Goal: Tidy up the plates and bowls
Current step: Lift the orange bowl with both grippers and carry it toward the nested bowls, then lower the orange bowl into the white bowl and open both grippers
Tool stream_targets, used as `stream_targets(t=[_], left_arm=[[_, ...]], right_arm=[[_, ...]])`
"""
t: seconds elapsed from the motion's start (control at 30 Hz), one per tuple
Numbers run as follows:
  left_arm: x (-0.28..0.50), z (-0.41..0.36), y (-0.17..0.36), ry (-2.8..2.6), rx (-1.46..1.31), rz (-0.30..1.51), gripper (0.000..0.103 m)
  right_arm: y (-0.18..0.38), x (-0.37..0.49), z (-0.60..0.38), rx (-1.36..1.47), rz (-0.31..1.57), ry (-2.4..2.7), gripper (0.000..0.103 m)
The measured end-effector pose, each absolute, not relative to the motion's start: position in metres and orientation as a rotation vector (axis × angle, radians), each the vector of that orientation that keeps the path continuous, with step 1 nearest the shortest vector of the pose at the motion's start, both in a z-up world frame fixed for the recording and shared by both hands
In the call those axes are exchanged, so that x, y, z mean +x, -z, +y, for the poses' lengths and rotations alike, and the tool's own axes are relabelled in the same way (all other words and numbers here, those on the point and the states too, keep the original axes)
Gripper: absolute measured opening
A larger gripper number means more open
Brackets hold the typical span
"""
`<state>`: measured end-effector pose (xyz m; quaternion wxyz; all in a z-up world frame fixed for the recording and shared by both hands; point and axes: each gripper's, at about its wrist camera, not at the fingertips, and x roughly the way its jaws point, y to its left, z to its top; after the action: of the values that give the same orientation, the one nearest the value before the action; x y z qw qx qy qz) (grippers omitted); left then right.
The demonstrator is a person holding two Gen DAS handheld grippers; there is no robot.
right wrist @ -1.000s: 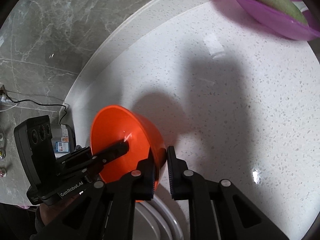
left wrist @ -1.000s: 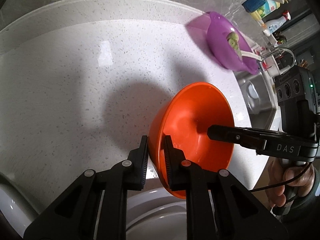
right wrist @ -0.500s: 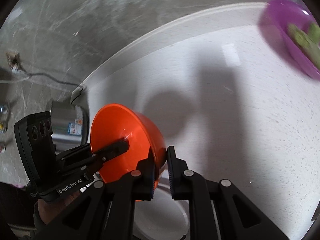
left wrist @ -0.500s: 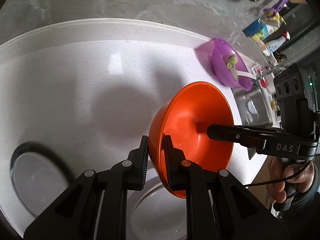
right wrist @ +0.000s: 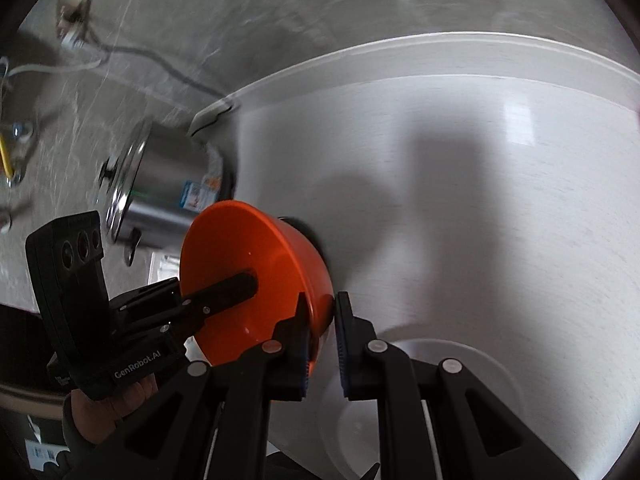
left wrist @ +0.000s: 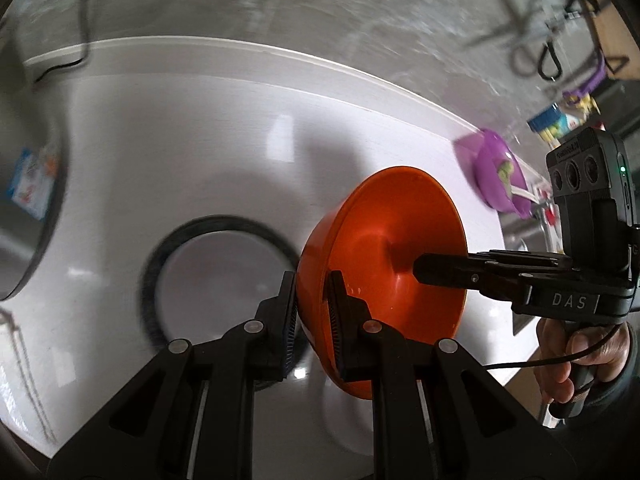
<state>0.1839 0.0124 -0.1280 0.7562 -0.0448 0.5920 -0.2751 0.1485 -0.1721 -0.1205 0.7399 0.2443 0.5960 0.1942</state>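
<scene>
We work over the white countertop [left wrist: 192, 128], the largest surface in view, with a steel pot [right wrist: 168, 192] at its far left end and a sink area beyond its right end. On it lie a dark-rimmed plate [left wrist: 224, 268] to the left and a white plate [right wrist: 432, 392] directly below the grippers. The orange bowl [left wrist: 384, 248] is held clear of the counter, tipped on its side, above and between these two plates. The left gripper [left wrist: 313, 312] pinches one wall of the bowl, one finger inside and one outside; the right gripper [right wrist: 322, 332] is clamped on the opposite wall in the same way. Both views are motion-blurred, so we judge the step in hand to be carrying the bowl toward a stacking position. To do it well, we keep both grippers at matched height and spacing (a thin plastic wall can flex or slip if the two pull apart), level the bowl before lowering, centre it over the chosen plate, and part the fingers only once the base rests flat. As for contents, the orange bowl appears empty. The purple bowl [left wrist: 498, 176], well apart near the sink, holds something green and what looks like a white utensil; we leave it alone while the orange bowl is in the air.
</scene>
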Motion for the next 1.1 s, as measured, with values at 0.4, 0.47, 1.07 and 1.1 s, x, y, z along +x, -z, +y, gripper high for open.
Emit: stream_targets(t=[0.4, 0.47, 1.07, 1.1], left_arm=[[0.195, 0.077, 0.162, 0.501, -0.103, 1.31, 0.017], [0.195, 0.078, 0.173, 0.495, -0.09, 1.322, 0.018], [0.201, 0.06, 0.207, 0.476, -0.02, 1.33, 0.018], [0.202, 0.058, 0.208, 0.476, -0.021, 1.329, 0.018]], right_arm=[[0.144, 0.18, -0.095, 0.454, 1.399, -0.477, 0.014], [0.15, 0.181, -0.092, 0.448, 1.415, -0.467, 0.014], [0.178, 0.189, -0.081, 0.403, 1.444, -0.39, 0.013], [0.178, 0.189, -0.08, 0.397, 1.441, -0.388, 0.013]])
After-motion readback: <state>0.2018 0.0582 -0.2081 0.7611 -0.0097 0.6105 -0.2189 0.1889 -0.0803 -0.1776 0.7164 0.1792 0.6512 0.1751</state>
